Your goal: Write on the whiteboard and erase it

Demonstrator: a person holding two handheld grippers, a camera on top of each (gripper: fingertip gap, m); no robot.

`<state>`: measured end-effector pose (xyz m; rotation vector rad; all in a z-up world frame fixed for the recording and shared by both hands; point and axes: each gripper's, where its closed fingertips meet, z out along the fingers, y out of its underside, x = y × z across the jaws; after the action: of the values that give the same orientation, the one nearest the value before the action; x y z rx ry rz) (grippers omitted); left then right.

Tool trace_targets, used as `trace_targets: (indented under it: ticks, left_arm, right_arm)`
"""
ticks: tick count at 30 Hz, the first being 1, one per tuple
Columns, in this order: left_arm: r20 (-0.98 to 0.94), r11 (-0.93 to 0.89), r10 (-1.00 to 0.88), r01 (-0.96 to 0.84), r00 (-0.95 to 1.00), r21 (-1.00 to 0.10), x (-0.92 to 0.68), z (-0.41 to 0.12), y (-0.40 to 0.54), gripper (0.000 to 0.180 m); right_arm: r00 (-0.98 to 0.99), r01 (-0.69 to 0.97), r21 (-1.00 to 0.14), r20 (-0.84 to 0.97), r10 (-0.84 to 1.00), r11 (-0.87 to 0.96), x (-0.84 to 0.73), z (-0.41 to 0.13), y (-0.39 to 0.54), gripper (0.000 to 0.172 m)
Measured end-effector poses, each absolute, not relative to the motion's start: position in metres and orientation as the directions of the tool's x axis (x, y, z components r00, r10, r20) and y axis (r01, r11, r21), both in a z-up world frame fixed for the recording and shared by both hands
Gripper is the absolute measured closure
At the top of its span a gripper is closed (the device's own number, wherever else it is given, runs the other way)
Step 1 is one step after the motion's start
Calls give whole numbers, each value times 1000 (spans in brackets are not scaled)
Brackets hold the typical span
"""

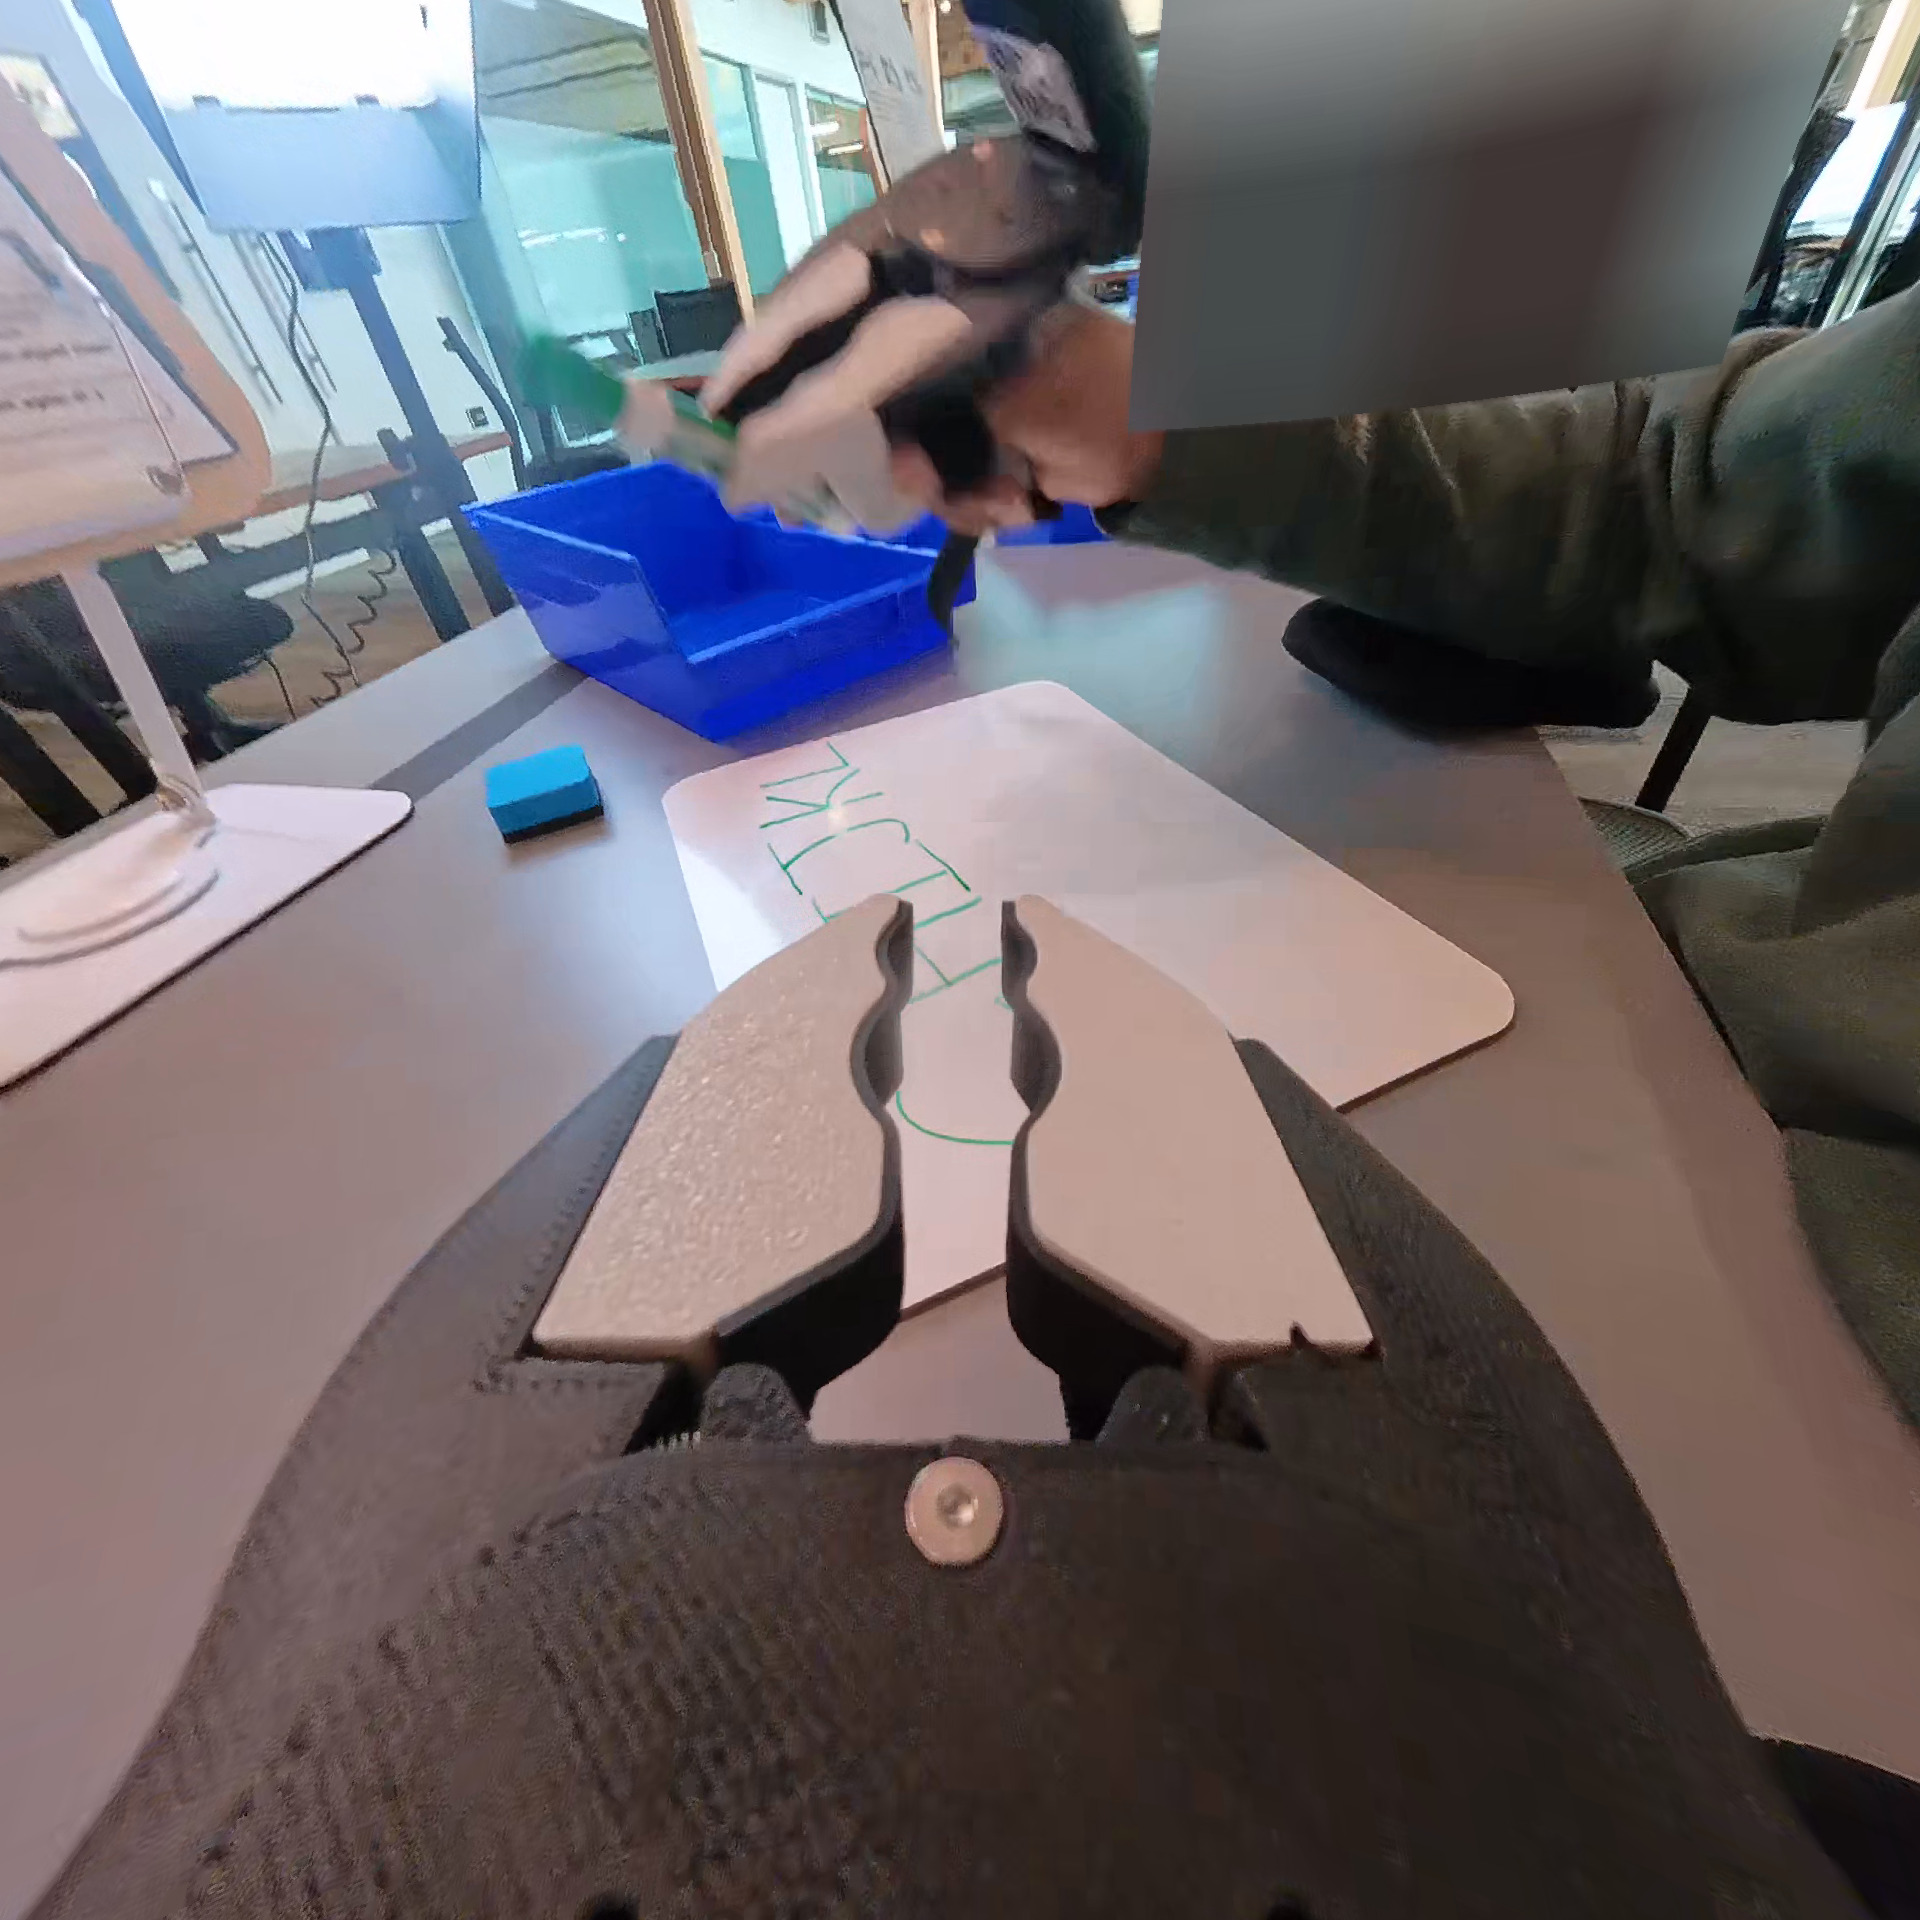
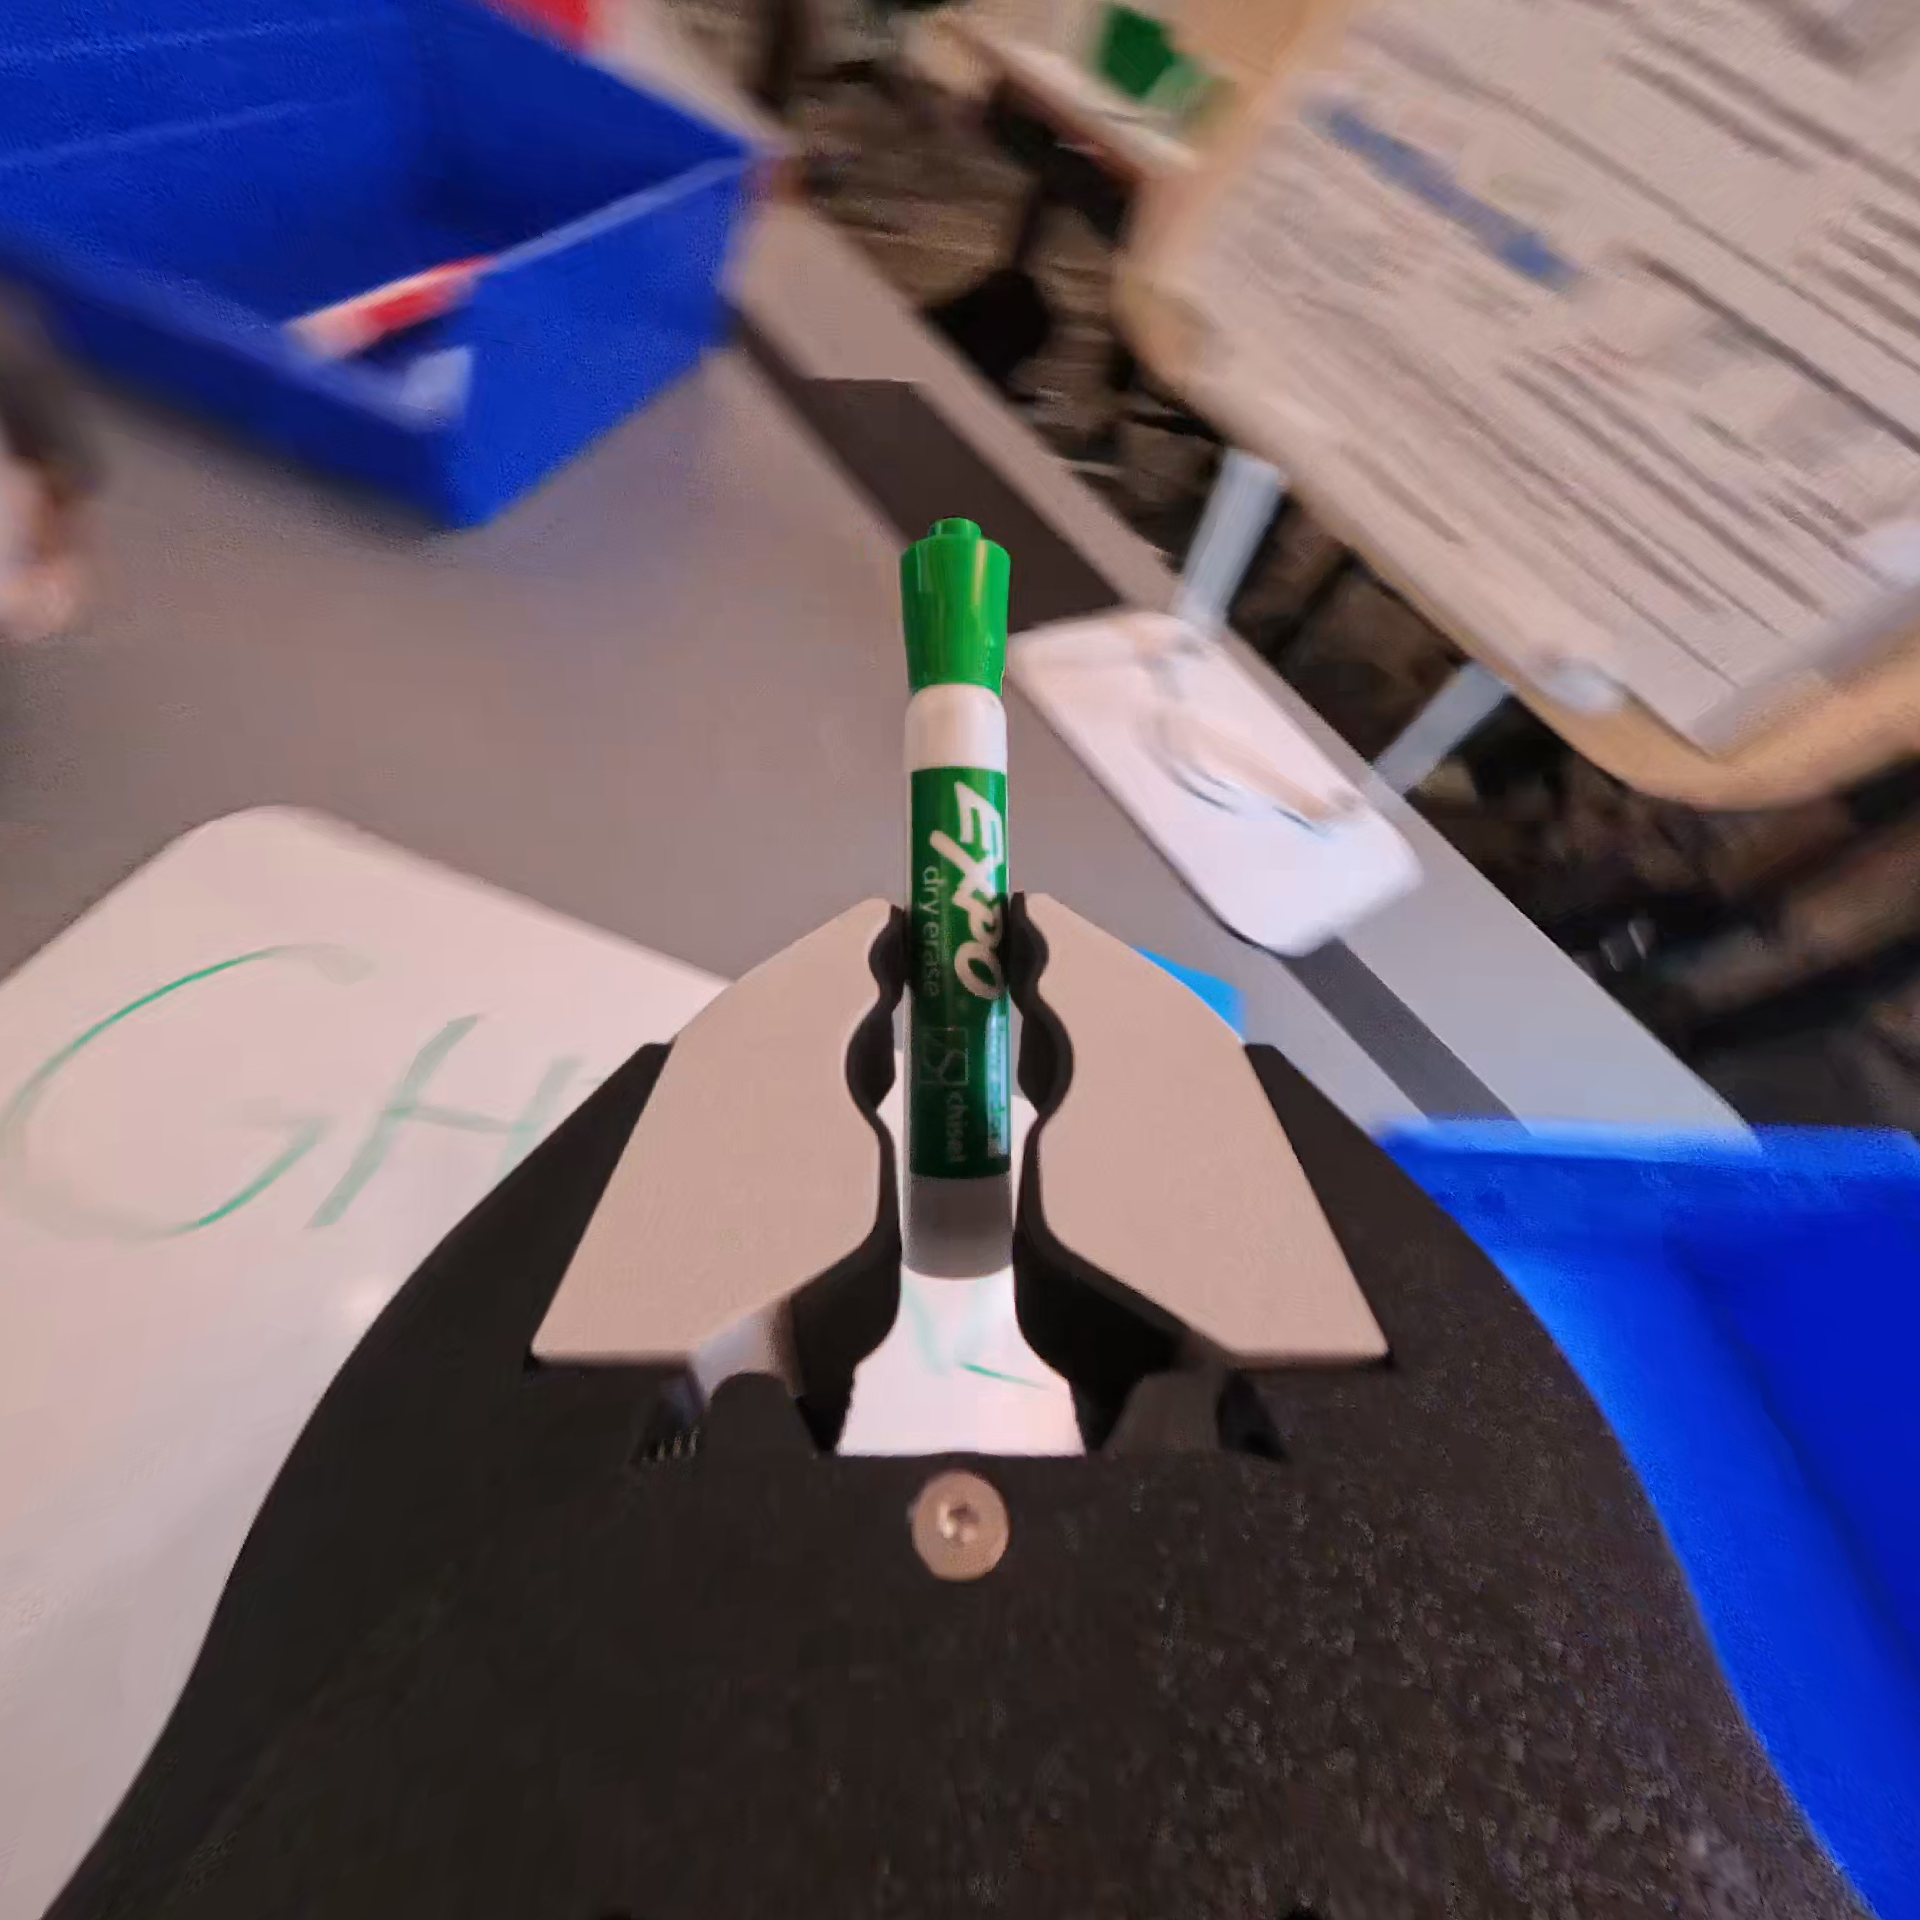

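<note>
The whiteboard (image 1: 1195, 883) lies flat on the grey table (image 1: 416, 1039) and bears a row of green letters. My left gripper (image 1: 954, 920) hovers over its near end, open, with nothing between the fingers. My right gripper (image 2: 956, 920) is shut on a capped green marker (image 2: 956, 831), which points forward out of the jaws, cap end far. The board also shows low left in the right wrist view (image 2: 208, 1039). In the left wrist view the right gripper (image 1: 790, 416) is blurred in a person's hand above the blue bin, with the green marker (image 1: 582, 390) sticking out. A blue eraser (image 1: 543, 790) lies left of the board.
A blue bin (image 1: 623, 582) stands beyond the board; the right wrist view shows it (image 2: 582, 312) with a red marker (image 2: 395, 301) inside. A second blue bin (image 2: 1714, 1351) is close at the right. A sign stand's white base (image 1: 156, 862) sits at the left table edge. Tip to tip, the grippers are about 20 cm apart.
</note>
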<state>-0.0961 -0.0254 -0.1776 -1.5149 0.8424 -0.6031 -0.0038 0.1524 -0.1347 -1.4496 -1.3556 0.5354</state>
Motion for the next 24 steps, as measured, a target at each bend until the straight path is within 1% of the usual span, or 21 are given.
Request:
trace_targets:
  ticks: [2, 4, 6, 8, 11, 13, 16, 18, 19, 20, 24]
  left_arm:
    - [-91, -18, -799, -174, 595, -985, -93, -186, -24, 166]
    - [-101, -26, -802, -204, 589, -979, -90, -193, -23, 168]
    - [-112, -30, -803, -228, 586, -973, -89, -198, -23, 170]
    - [-120, -30, -799, -239, 589, -970, -90, -199, -22, 171]
    - [-126, -25, -788, -236, 602, -971, -93, -196, -22, 173]
    - [-124, -25, -784, -230, 609, -973, -95, -194, -22, 173]
    - [-120, -29, -786, -229, 607, -973, -94, -194, -22, 174]
    - [-121, -29, -789, -234, 602, -972, -93, -195, -23, 174]
    - [-122, -30, -791, -236, 600, -971, -93, -196, -23, 174]
    - [-122, -29, -792, -238, 598, -971, -92, -196, -24, 174]
    - [-144, -16, -788, -253, 598, -967, -91, -195, -25, 175]
  right_arm:
    - [502, 423, -906, 217, 837, -18, 41, -125, 229, 152]
    - [683, 469, -862, 216, 698, -192, 91, -136, 300, 152]
    - [786, 479, -785, 184, 591, -393, 127, -160, 348, 152]
    - [849, 440, -692, 113, 516, -572, 146, -189, 373, 152]
    - [920, 338, -606, 52, 389, -720, 164, -223, 394, 151]
    - [950, 257, -570, -2, 314, -781, 171, -239, 397, 151]
    - [979, 193, -551, 59, 193, -812, 189, -244, 398, 150]
    - [985, 170, -565, 108, 132, -807, 199, -236, 398, 139]
    - [983, 178, -578, 146, 114, -797, 204, -229, 399, 134]
    - [978, 198, -587, 175, 116, -785, 205, -223, 399, 133]
    - [957, 279, -618, 247, 155, -735, 204, -200, 402, 138]
